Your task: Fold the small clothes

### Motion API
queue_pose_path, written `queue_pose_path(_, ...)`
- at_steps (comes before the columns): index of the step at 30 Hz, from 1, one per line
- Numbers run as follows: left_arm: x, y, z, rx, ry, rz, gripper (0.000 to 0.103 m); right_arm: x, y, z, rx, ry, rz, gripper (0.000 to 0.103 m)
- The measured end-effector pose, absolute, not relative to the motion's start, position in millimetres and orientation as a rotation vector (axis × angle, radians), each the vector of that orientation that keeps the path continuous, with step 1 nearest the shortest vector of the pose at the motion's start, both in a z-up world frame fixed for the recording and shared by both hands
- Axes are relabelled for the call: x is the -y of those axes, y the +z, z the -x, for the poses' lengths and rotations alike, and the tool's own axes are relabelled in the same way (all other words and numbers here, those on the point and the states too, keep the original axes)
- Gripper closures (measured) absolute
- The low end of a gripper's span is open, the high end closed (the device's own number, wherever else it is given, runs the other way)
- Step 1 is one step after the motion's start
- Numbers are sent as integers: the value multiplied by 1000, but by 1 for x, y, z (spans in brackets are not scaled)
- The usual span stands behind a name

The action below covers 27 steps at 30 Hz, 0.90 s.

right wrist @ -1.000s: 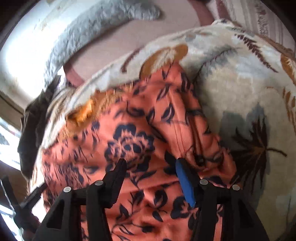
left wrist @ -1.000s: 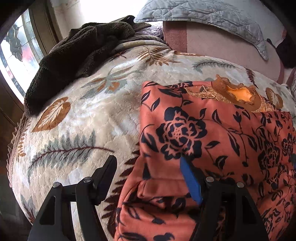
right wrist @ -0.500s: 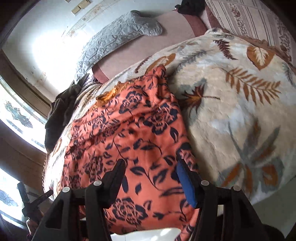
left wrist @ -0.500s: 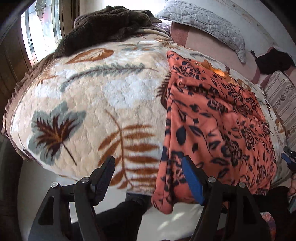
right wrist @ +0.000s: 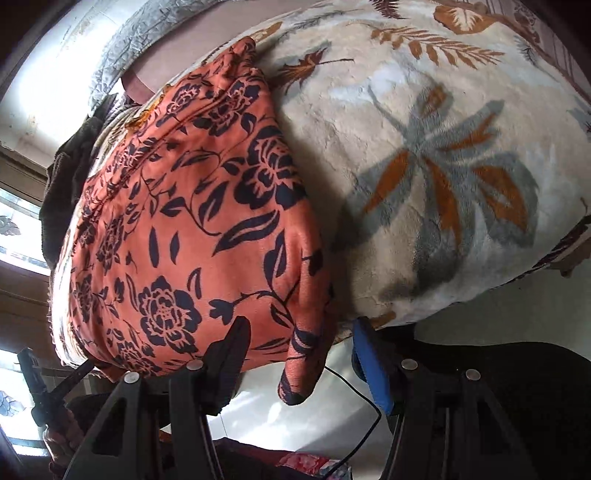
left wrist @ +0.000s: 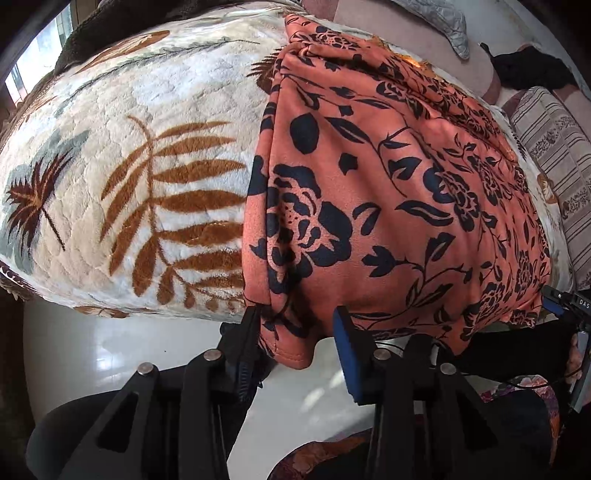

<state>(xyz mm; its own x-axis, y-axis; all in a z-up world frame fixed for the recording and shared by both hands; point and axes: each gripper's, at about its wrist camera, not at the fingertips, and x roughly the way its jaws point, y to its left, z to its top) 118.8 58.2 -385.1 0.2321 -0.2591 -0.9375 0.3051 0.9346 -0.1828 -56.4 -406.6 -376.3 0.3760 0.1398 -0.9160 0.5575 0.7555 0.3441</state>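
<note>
An orange garment with dark blue flowers (left wrist: 388, 177) lies flat on the leaf-patterned blanket (left wrist: 147, 166), its near edge hanging over the bed's front edge. My left gripper (left wrist: 295, 343) is open, its jaws either side of the garment's near left corner, which hangs between them. My right gripper (right wrist: 299, 354) is open around the garment's near right corner (right wrist: 295, 384); the garment (right wrist: 192, 221) fills the left of that view. Neither gripper pinches the cloth.
A dark brown blanket (right wrist: 62, 177) lies heaped at the bed's far left. A grey quilted pillow (left wrist: 443, 22) and a striped cushion (left wrist: 554, 166) lie at the far side. White floor (left wrist: 110, 350) shows below the bed edge.
Both grippers have pulled back from over the garment to the bed's front edge, and now sit around its hanging near corners. The garment lies smoother and further toward me.
</note>
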Motion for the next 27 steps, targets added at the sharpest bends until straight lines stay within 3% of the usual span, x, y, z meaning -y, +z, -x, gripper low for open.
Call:
queue_pose_path(2, -56, -390, -121, -1297, -367, -39, 26, 402, -389, 52, -1216, -299, -706, 42)
queue_pose_path(5, -52, -396, -124, -1313, -395, -20, 25, 391, -402, 45, -1240, -287, -696, 42)
queue_pose_path(6, -53, -399, -126, -1313, -398, 4, 25, 388, -402, 45, -1230, -284, -682, 45)
queue_pose_path(7, -54, -402, -128, -1314, -397, 29, 27, 386, -400, 44, -1219, -266, -672, 58)
queue_pose_path(8, -55, -405, -131, -1327, -396, 49, 47, 384, -398, 44, -1218, -251, -661, 68)
queue_pose_path(9, -56, -408, -133, -1349, -404, 66, 76, 382, -394, 45, -1225, -250, -639, 74)
queue_pose_path(10, -58, -410, -134, -1363, -421, 87, 88, 381, -389, 47, -1229, -248, -620, 90)
queue_pose_path(11, -60, -409, -134, -1359, -434, 106, 96, 381, -384, 49, -1225, -243, -618, 94)
queue_pose_path(21, -87, -357, -119, -1222, -546, 166, 98, 382, -298, 71, -1003, -35, -715, 96)
queue_pose_path(27, -86, -360, -125, -1276, -486, 91, 98, 380, -327, 48, -1131, -125, -669, 96)
